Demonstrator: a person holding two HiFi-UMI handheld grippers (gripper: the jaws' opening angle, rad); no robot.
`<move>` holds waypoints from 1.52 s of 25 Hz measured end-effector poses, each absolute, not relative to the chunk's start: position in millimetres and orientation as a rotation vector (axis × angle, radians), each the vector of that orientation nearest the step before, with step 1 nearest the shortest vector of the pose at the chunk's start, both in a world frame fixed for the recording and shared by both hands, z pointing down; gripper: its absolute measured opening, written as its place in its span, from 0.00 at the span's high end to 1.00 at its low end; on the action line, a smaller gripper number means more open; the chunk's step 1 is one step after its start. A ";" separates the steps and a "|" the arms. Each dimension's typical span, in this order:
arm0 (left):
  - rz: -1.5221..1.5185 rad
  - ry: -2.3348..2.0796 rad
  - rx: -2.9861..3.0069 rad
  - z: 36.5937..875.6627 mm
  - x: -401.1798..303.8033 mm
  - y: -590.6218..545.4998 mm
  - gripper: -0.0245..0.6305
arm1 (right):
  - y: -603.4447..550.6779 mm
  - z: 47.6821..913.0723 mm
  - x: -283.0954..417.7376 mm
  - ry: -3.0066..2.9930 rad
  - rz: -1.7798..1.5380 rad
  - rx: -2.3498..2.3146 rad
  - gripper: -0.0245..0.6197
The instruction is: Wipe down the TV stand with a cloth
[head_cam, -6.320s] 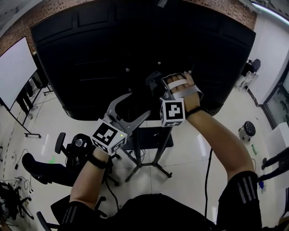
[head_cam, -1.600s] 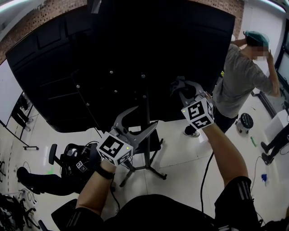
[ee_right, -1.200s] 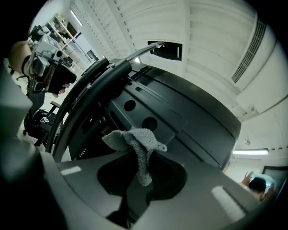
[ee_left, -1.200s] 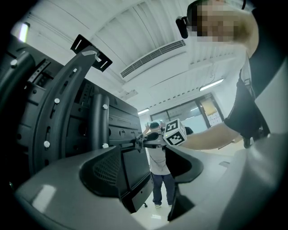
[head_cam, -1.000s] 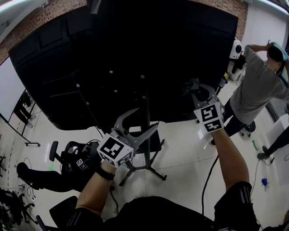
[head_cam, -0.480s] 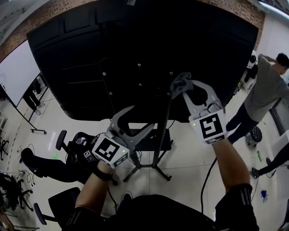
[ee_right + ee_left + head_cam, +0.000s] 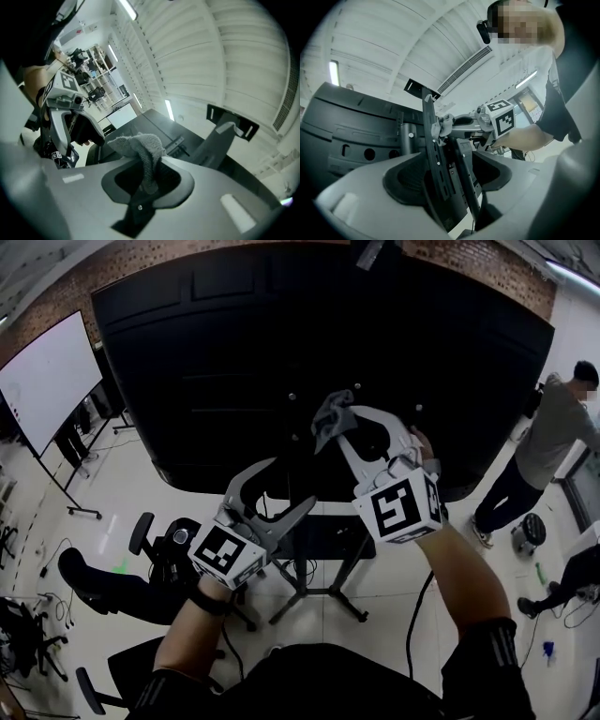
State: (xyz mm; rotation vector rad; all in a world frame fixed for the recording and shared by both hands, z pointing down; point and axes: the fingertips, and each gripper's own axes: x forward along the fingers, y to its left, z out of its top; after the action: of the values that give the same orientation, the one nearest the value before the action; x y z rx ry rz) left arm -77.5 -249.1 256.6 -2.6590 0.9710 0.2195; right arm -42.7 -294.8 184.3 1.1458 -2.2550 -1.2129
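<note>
My right gripper (image 7: pixel 330 420) is shut on a crumpled grey cloth (image 7: pixel 328 413) and holds it against the black back of the TV (image 7: pixel 281 343), close to the stand's mounting column. The right gripper view shows the cloth (image 7: pixel 140 143) bunched between the jaws of the right gripper (image 7: pixel 147 173). My left gripper (image 7: pixel 286 486) is lower and to the left, open. The TV stand's black column (image 7: pixel 436 168) runs up between the jaws of the left gripper (image 7: pixel 452 180), with a gap on both sides. From there the cloth (image 7: pixel 443 124) sits against the column's upper part. The stand's legs (image 7: pixel 319 592) spread over the floor below.
A whiteboard (image 7: pixel 42 381) stands at the left. A black office chair (image 7: pixel 103 582) is on the floor at the lower left. A person (image 7: pixel 553 442) stands at the right near a round stool (image 7: pixel 532 531). Cables (image 7: pixel 417 615) trail over the pale floor.
My right gripper has carried the cloth left and up, from the TV's right edge to the middle by the column. The left gripper has hardly moved. The person has stepped further right.
</note>
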 end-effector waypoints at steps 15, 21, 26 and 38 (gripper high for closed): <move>0.244 0.982 -2.676 260.9 -173.6 -252.6 0.45 | -349.7 186.1 -184.9 -1.369 -1.568 0.880 0.87; 0.262 0.980 -2.694 265.2 -193.7 -255.4 0.45 | -384.7 191.9 -201.1 -1.201 -1.434 0.801 0.87; 0.291 0.995 -2.698 265.2 -208.2 -257.6 0.45 | -408.3 201.2 -214.5 -1.154 -1.361 0.773 0.87; 0.300 1.068 -2.679 273.3 -249.5 -260.9 0.45 | -411.0 203.7 -284.1 -1.264 -1.479 0.778 0.88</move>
State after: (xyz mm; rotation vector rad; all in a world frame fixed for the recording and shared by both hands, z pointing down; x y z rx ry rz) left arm -249.5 -260.9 273.3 -2.6792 1.0676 0.2997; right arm -284.1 -411.0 203.7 0.7783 -1.2643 -1.4795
